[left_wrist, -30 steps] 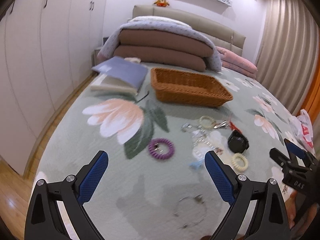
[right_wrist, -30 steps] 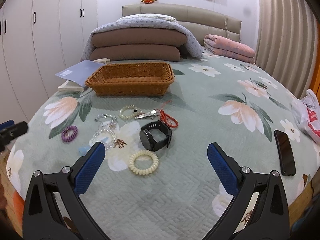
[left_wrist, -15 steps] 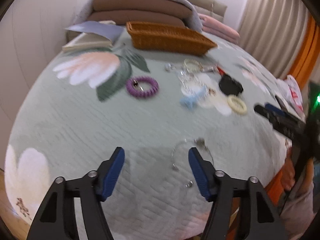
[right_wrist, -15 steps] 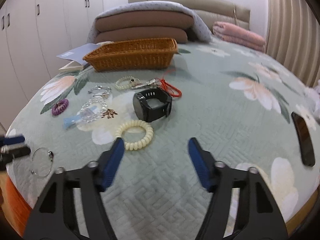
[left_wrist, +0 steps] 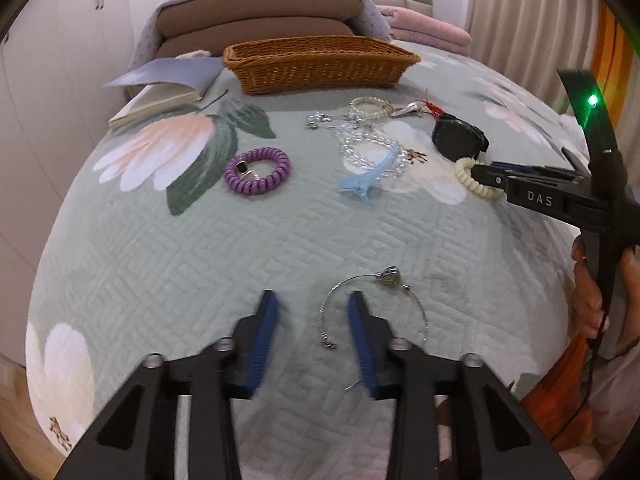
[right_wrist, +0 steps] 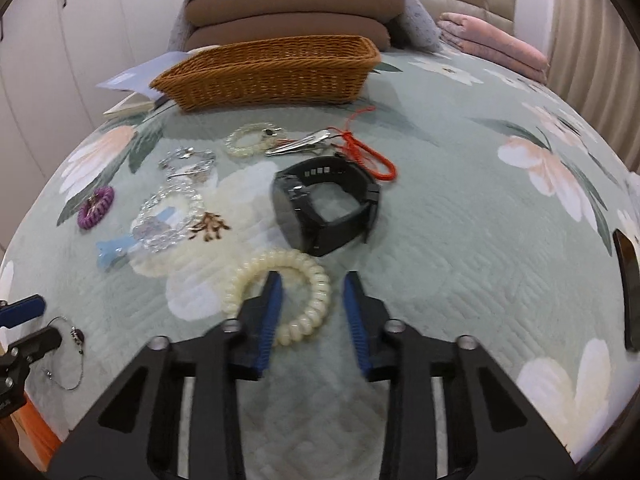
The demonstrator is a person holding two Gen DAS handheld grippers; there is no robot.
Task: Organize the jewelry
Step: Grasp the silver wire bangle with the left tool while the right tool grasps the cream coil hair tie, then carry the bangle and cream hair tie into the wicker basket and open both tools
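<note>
A thin silver wire bangle [left_wrist: 374,278] with a bead lies on the green floral bedspread. My left gripper [left_wrist: 314,314] hangs low over it, jaws closing. The bangle's left arc runs between the blue pads without touching them, and the right pad sits inside the ring. My right gripper [right_wrist: 313,300] is down at a cream spiral hair tie [right_wrist: 298,258], jaws closing. Its left pad is inside the coil and the coil's right side lies between the pads, apart from the right one. A wicker basket [left_wrist: 320,64] stands farther back.
Between the grippers and the basket lie a purple coil tie [left_wrist: 256,170], a blue hair clip [left_wrist: 368,178], a clear bead bracelet [right_wrist: 168,216], a black watch [right_wrist: 324,208], a pearl bracelet [right_wrist: 248,142] and a red cord [right_wrist: 368,152]. A phone [right_wrist: 628,280] lies right, a book [left_wrist: 160,92] left.
Both grippers have come down toward the bedspread with their jaws narrowing from wide. The left now straddles the bangle's wire, the right the cream hair tie.
</note>
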